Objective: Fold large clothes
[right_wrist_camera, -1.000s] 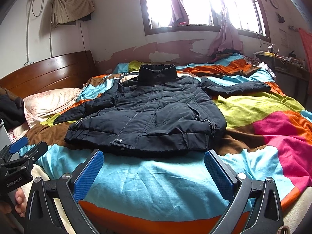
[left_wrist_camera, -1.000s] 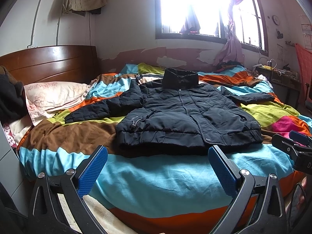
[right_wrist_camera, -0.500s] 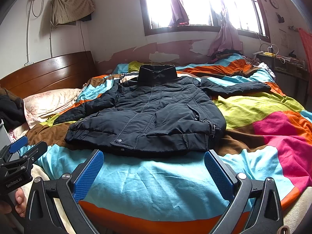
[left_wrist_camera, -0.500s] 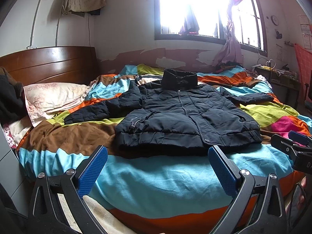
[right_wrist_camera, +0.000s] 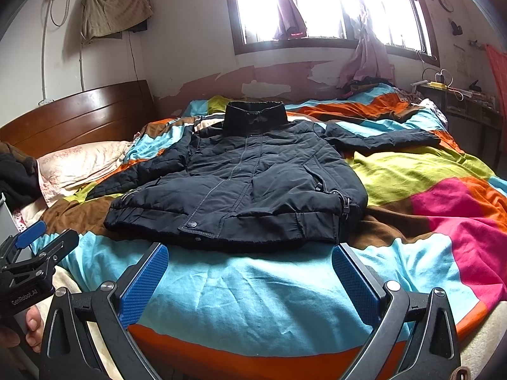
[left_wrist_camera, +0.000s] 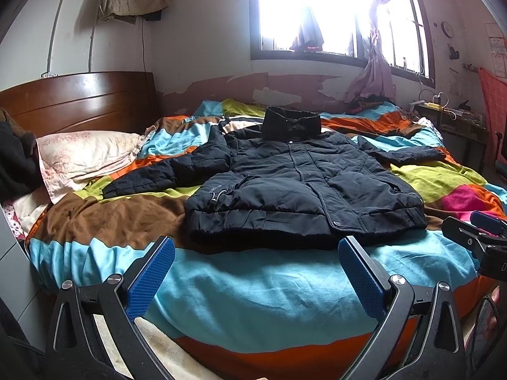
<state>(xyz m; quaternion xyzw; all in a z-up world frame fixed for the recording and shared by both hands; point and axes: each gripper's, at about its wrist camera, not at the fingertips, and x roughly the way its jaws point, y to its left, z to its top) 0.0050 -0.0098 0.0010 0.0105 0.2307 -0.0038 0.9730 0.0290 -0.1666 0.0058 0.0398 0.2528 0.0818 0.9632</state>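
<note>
since a second ago: basically nothing. Both grippers hang in the same spot short of the bed edge, and the jacket hasn't shifted.

jacket: dark padded one, lying front-up and zipped in the middle of the bed, collar toward the window, hem nearest the grippers, on top of the striped quilt.

sleeves: both spread out flat. One sleeve runs toward the pillow, the other sleeve runs out toward the far side.

left gripper: wide open, nothing in it, apart from the hem.

right gripper: same deal, jaws wide and empty, just short of the hem.

step in hand, my guess: reaching in for the first grab, so folding hasn't really started.

how I'd do it: take the sleeves first. Pinch each near the cuff and lay it across the chest so the body becomes a neat rectangle. Then grab the hem corners with both tools and carry them up to the collar.

grip tip: it's puffy, so bite deep enough to catch both layers, otherwise the shell probably slides out.

watch out: the quilt is loose and wrinkly right under the hem. Come in low but lift a bit before closing, so you don't clamp quilt along with jacket.

also: padding likely springs back, so press the fold down before letting go.
</note>
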